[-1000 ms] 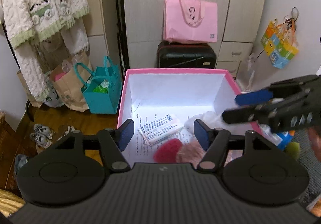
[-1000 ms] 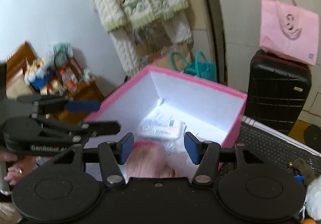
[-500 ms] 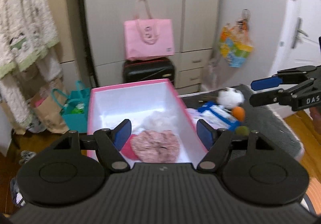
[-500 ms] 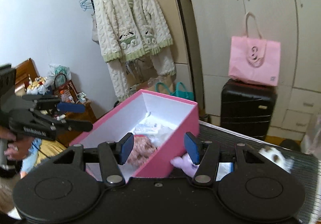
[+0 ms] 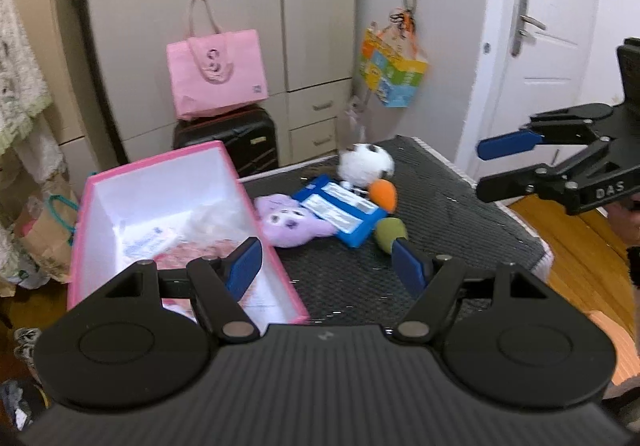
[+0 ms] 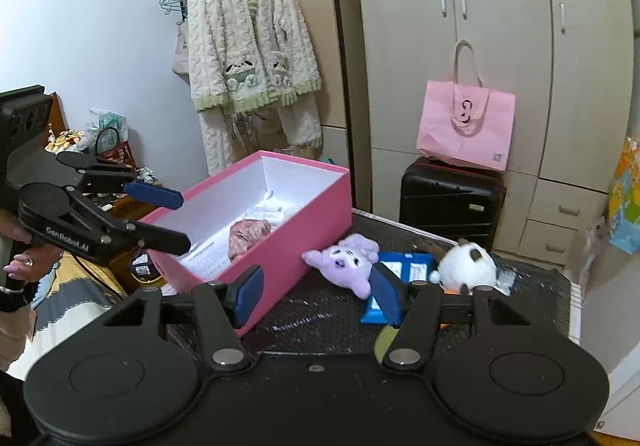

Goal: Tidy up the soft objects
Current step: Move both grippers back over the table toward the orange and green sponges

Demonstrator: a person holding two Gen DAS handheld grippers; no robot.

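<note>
Plainly, purple plush toy [image 6: 345, 260] lies face-up beside pink box [image 6: 308, 206].

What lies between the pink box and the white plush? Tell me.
The purple plush and a blue packet lie between the pink box and white plush, clearest in the right wrist view.

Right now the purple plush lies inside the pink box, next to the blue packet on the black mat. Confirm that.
Not quite. The purple plush lies outside the pink box, on the black mat just beside the box's wall. It does lie next to the blue packet. The left wrist view shows this, and the right wrist view agrees.
</note>
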